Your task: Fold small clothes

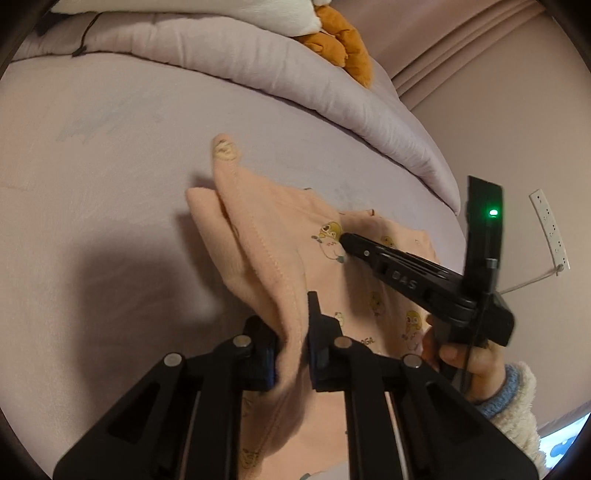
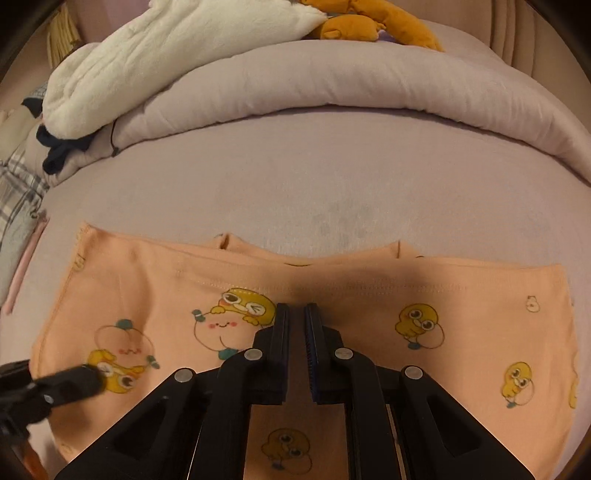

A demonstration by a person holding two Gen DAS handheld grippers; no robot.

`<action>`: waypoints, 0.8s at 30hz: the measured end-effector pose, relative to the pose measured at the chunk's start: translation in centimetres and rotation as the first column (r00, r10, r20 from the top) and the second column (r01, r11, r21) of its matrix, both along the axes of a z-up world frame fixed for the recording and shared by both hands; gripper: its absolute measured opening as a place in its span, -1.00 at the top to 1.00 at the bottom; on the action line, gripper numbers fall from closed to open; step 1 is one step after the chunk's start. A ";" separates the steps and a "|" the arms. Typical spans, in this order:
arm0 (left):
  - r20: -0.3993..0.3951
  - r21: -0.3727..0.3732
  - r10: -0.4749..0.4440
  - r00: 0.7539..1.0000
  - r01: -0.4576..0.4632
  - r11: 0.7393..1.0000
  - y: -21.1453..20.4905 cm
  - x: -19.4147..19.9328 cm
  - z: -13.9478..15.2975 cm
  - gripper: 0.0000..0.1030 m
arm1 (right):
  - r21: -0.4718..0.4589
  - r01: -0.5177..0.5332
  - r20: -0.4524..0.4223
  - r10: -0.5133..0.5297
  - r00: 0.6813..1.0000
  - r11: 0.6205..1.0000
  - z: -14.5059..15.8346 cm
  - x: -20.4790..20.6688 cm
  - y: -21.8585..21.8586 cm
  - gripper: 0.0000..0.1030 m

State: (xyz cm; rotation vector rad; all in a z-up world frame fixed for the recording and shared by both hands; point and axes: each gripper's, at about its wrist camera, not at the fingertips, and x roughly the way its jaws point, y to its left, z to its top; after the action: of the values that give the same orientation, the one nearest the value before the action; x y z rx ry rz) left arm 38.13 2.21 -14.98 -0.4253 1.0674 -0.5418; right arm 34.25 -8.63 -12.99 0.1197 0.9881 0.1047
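With your left gripper point(image 1: 293, 339) pinching the peach garment point(image 1: 354, 280) and your right gripper point(image 2: 296, 314) closed empty, carry that fold across evenly.

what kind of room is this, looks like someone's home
Most likely a bedroom in a home. The peach garment lies on a bed sheet, a rolled-back duvet runs along the far side, and an orange plush toy sits on top of it.
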 end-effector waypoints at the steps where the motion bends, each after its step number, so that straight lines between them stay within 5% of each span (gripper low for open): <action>1: 0.000 0.002 -0.002 1.000 0.002 1.000 -0.1 0.0 0.1 0.78 | 0.012 -0.011 0.006 0.010 1.000 1.000 0.4 -0.7 0.0 0.79; 9: -0.014 0.008 0.021 1.000 -0.021 1.000 -0.7 0.2 0.6 0.78 | -0.006 -0.140 -0.027 0.140 0.990 0.990 -0.3 -9.4 1.4 0.79; 14: -0.012 0.048 0.026 1.000 -0.026 0.999 -2.0 0.4 1.6 0.78 | -0.131 -0.194 -0.004 0.195 0.981 0.972 -0.9 -11.3 2.9 0.79; 18: 0.020 0.084 0.000 1.000 -0.001 0.996 -3.7 -0.2 3.5 0.78 | 0.179 -0.169 0.023 0.168 0.986 0.969 0.3 -11.1 -0.4 0.76; 19: 0.031 0.098 -0.009 0.999 0.006 0.995 -4.2 -0.4 3.9 0.78 | 0.341 -0.102 0.034 0.096 0.995 0.935 0.3 -10.8 -2.8 0.70; 21: 0.048 0.124 -0.031 0.998 0.025 0.992 -5.7 -0.6 4.8 0.78 | 0.512 -0.001 0.014 -0.008 1.000 0.859 -0.4 -10.3 -5.6 0.41; 22: 0.051 0.131 -0.039 0.998 0.032 0.991 -6.3 -0.7 5.0 0.78 | 0.645 0.035 0.009 -0.053 0.999 0.763 -1.2 -9.8 -7.5 0.25; 24: 0.057 0.162 -0.061 0.997 0.051 0.985 -7.9 -0.9 5.2 0.78 | 0.812 0.094 -0.044 -0.101 0.994 0.576 -3.1 -9.1 -9.7 0.21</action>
State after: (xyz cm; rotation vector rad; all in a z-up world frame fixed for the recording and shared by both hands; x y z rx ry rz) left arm 37.26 -5.71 -9.82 -0.2360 1.0574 -0.5114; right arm 25.17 -18.37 -16.09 1.0419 0.8526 0.4649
